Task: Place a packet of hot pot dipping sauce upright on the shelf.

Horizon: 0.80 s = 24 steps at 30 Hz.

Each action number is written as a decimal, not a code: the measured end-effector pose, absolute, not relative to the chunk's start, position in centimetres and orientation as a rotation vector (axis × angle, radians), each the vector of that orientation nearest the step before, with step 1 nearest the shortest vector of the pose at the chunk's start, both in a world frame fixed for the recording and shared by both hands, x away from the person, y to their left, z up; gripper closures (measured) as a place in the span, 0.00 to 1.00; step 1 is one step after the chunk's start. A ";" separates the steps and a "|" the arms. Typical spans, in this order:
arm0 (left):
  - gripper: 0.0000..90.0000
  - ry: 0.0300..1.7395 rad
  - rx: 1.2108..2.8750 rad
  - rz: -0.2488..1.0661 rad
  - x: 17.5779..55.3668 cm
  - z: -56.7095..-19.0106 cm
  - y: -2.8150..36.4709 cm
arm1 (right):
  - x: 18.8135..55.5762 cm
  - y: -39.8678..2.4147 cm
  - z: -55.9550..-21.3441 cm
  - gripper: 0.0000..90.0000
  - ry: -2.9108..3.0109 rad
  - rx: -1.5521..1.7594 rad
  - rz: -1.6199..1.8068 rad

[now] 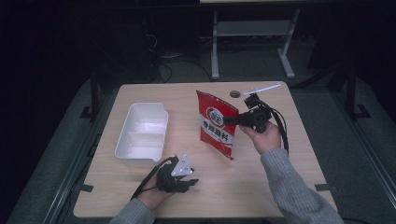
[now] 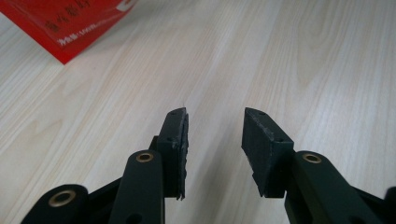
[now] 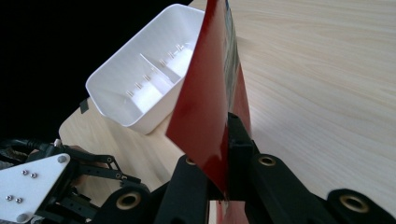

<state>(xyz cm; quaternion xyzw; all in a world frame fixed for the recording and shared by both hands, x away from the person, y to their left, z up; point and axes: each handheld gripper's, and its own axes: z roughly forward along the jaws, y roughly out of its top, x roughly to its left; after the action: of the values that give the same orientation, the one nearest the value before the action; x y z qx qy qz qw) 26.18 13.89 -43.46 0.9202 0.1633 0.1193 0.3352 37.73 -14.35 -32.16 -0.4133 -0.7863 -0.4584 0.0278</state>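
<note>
Pinching the red seasoning pouch (image 1: pixel 217 123) at its right edge, the right claw (image 1: pixel 229 120) holds it upright above the table (image 1: pixel 261 182), near centre. The white bin (image 1: pixel 142 133) sits at nine o'clock from the pouch. At seven o'clock, the left claw (image 1: pixel 192 183) hovers spread, nothing between its jaws.

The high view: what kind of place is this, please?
Probably a lab or workshop set up for recording, not a home. A bare wooden table stands on grey floor in a dark room, cables lie behind it, and a metal stand is at the back.
</note>
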 end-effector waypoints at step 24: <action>0.62 0.450 2.404 0.306 25.1 -43.7 16.5 | 40.0 -9.4 -30.0 0.98 -2.392 -1.204 -1.495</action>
<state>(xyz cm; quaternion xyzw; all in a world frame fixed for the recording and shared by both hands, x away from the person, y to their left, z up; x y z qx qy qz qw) 25.13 16.45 -43.70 0.9201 0.1721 0.1170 0.3318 40.01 -9.36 -29.95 -0.3922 -0.7794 -0.4871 0.0372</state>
